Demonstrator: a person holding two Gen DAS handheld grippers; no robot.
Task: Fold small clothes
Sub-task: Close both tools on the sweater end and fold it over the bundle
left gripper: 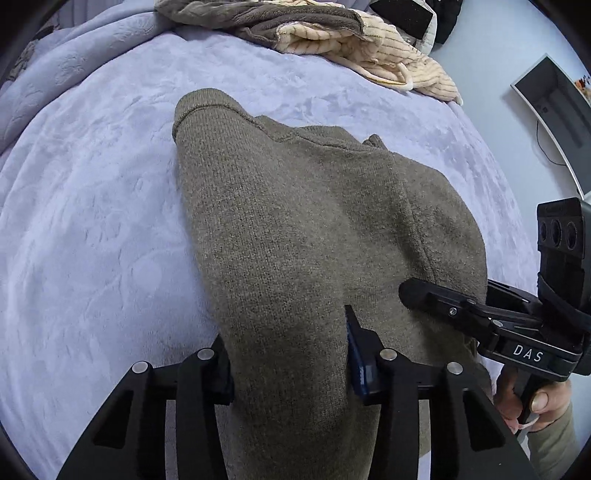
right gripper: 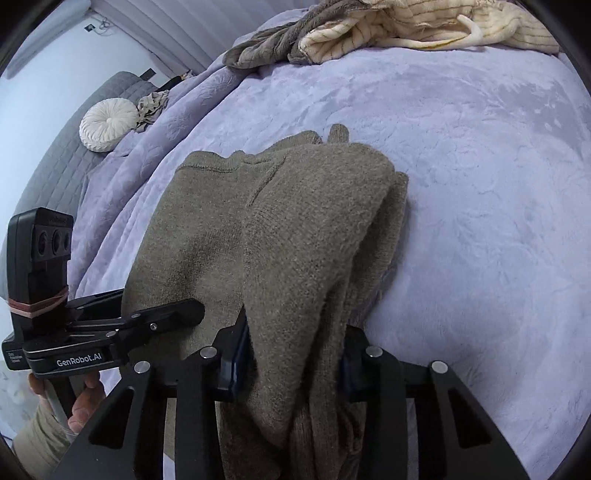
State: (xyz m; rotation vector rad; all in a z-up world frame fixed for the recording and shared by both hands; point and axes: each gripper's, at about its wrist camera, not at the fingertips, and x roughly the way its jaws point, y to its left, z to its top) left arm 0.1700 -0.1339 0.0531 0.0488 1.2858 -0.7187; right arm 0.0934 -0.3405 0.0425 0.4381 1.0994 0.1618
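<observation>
Both the left gripper [left gripper: 288,362] and right gripper [right gripper: 291,365] are clamped on the near hem of the olive sweater [left gripper: 295,221] mid-bed; I'd carry both evenly toward 12 o'clock, corners level.

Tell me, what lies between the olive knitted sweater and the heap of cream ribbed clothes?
Only bare lavender plush blanket, seen in both wrist views.

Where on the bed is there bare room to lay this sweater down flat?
Both grippers, left and right, grip the olive sweater. The lavender blanket is bare to the sweater's left, and also to its right, out to the bed's edge. The far end is crowded by the cream and grey clothes pile.
</observation>
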